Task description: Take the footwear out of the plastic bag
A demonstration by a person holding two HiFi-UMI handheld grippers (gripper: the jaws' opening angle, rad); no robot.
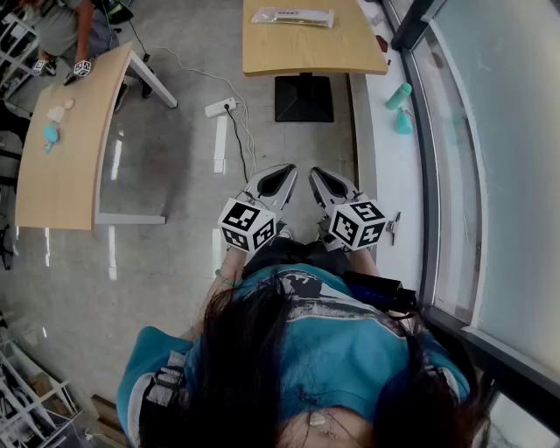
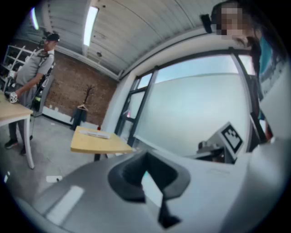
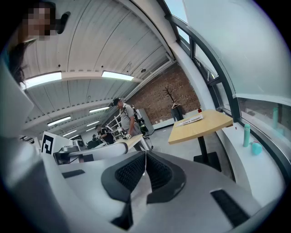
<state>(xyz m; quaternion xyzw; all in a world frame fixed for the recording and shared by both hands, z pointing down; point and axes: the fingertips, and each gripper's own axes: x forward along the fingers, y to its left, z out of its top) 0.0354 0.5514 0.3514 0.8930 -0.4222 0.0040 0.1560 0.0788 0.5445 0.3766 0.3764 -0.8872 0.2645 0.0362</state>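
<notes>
Both sets sat close in front of my chest, pointing at the floor ahead. Left tongs were pressed together w/ nothing between; right tongs same, empty. Plastic bag lay flat on the far tabletop, well apart from both. Footwear inside was too small to make out. My read: approach not yet begun. To do it well, I'd get close, spread both sets early, pin one bag end w/ left and find the opening w/ right.
</notes>
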